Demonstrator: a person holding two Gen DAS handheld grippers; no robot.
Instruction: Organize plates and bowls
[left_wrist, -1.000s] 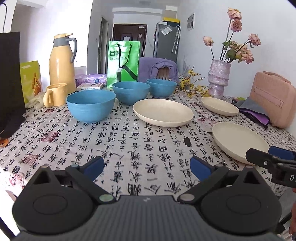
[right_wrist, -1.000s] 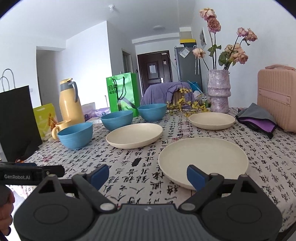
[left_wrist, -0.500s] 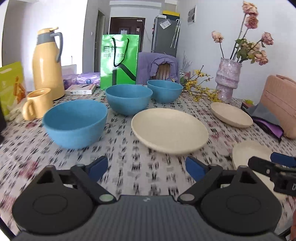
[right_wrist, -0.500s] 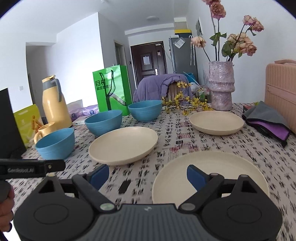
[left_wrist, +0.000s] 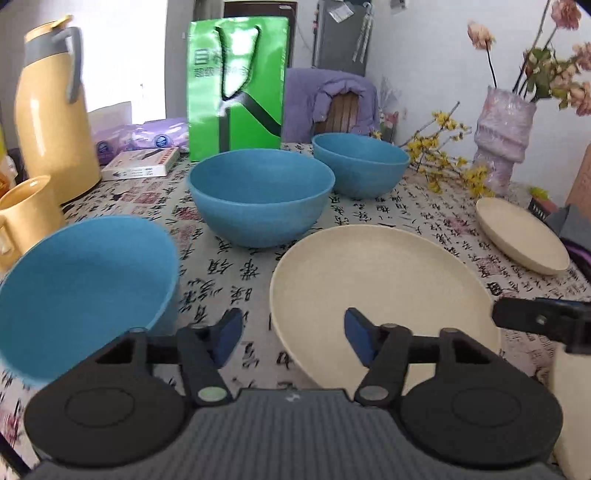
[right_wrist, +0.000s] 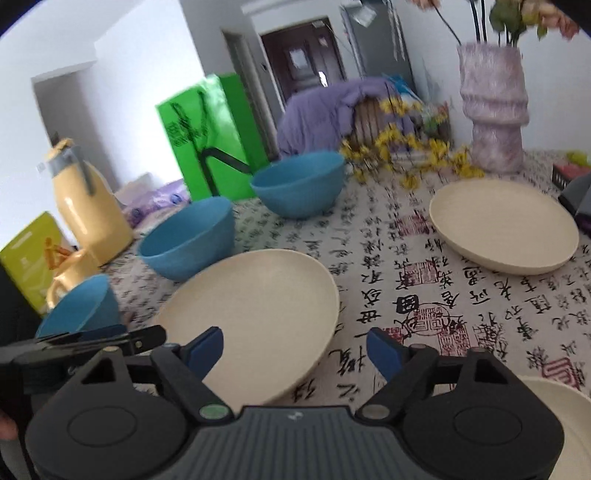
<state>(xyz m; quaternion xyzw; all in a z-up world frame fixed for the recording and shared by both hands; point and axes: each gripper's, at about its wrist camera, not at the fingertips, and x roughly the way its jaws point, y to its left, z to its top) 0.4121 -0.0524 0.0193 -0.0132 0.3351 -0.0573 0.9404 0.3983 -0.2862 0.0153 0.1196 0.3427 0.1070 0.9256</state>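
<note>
Three blue bowls stand in a row: the near bowl (left_wrist: 81, 291), the middle bowl (left_wrist: 260, 197) and the far bowl (left_wrist: 360, 164). A cream plate (left_wrist: 373, 280) lies in the middle of the table, a second cream plate (left_wrist: 521, 234) at the far right, a third (right_wrist: 554, 410) at the near right. My left gripper (left_wrist: 291, 341) is open and empty, its jaws straddling the near left rim of the middle plate. My right gripper (right_wrist: 295, 352) is open and empty over the near right rim of that plate (right_wrist: 258, 310).
A yellow thermos (left_wrist: 51, 110) and yellow mug (left_wrist: 26, 218) stand at the left. A green bag (left_wrist: 238, 85), a small box (left_wrist: 142, 168), a vase of flowers (left_wrist: 504, 146) and yellow blossoms (left_wrist: 447, 158) line the back. The printed tablecloth (right_wrist: 424, 295) covers the table.
Both grippers have moved forward over the table toward the middle plate and the bowls. Both jaws stay open and empty.
</note>
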